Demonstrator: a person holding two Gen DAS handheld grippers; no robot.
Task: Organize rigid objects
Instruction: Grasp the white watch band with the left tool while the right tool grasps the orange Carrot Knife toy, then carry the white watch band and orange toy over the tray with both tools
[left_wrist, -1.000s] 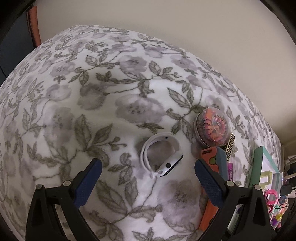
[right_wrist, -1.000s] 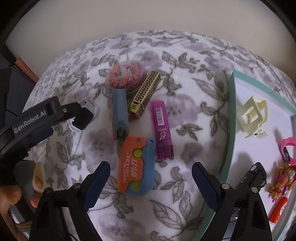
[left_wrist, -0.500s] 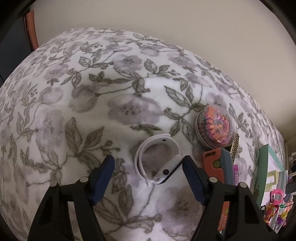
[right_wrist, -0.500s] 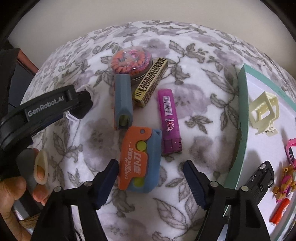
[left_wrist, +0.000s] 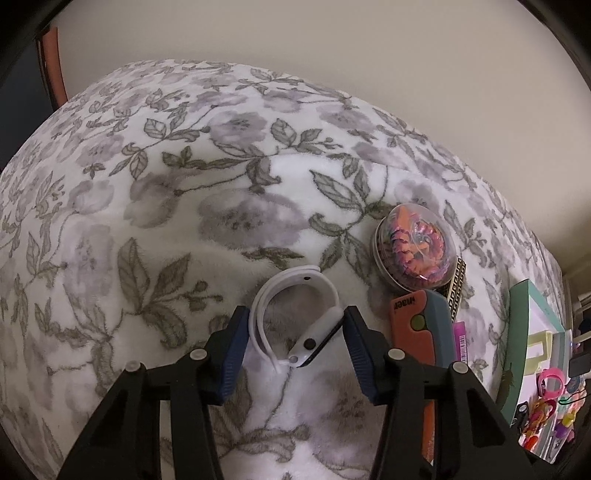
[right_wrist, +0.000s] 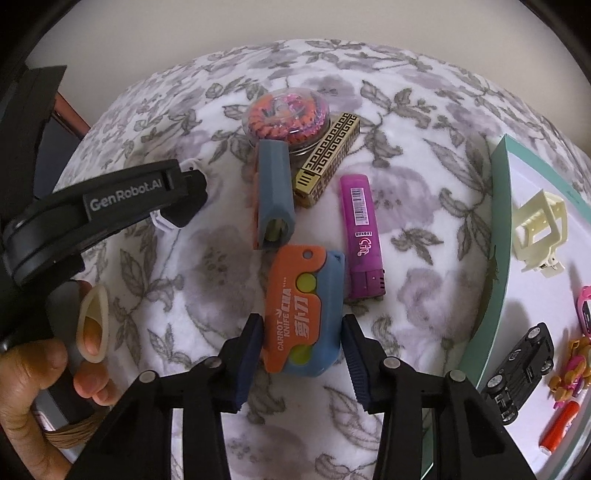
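Note:
A white smartwatch with a looped strap (left_wrist: 295, 325) lies on the floral blanket. My left gripper (left_wrist: 293, 350) is closed around it, both blue pads touching its sides. My right gripper (right_wrist: 301, 354) is closed around an orange and blue carrot knife toy (right_wrist: 304, 314), pads against both its edges. The left gripper (right_wrist: 110, 206) also shows at the left of the right wrist view.
On the blanket lie a second blue and orange toy (right_wrist: 273, 192), a purple lighter (right_wrist: 364, 236), a gold patterned box (right_wrist: 327, 158) and a round clear case (right_wrist: 288, 118). A teal-rimmed tray (right_wrist: 496, 258) at the right holds a cream clip (right_wrist: 541, 229), a black car (right_wrist: 521, 373) and small toys.
Both grippers have moved forward and narrowed from wide open until the pads meet the watch and the carrot knife toy.

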